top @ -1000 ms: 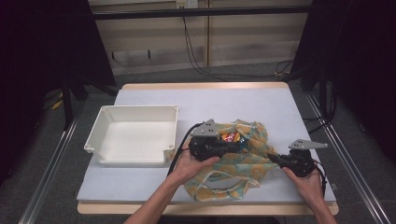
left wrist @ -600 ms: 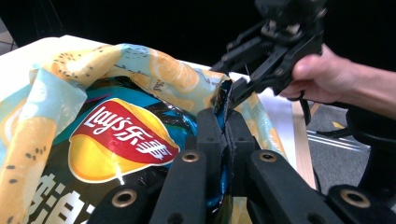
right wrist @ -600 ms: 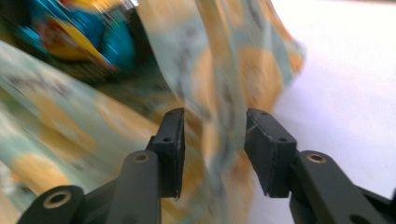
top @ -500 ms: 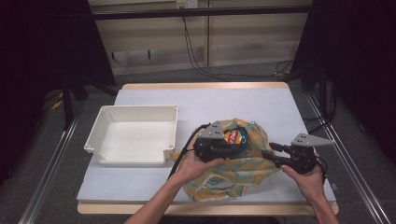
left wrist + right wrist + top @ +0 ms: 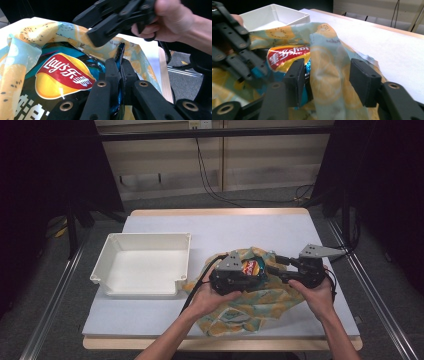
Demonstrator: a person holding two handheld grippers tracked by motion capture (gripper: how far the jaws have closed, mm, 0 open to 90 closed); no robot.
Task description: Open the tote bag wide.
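Yellow-printed bag (image 5: 260,292) lies near right on the table (image 5: 200,225), chip packet (image 5: 62,77) in its mouth. Left tool (image 5: 119,65) clamps the packet's edge; right tool (image 5: 327,76) gapes around the bag's rim. Risk: thin foil slips or tears if pulled; unpinched rim drops.

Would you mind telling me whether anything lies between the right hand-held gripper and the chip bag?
Yes. A fold of the fruit-print bag stands between the open jaws of the right hand-held gripper, with the chip bag just behind it. The left hand-held gripper is shut on the chip bag's edge.
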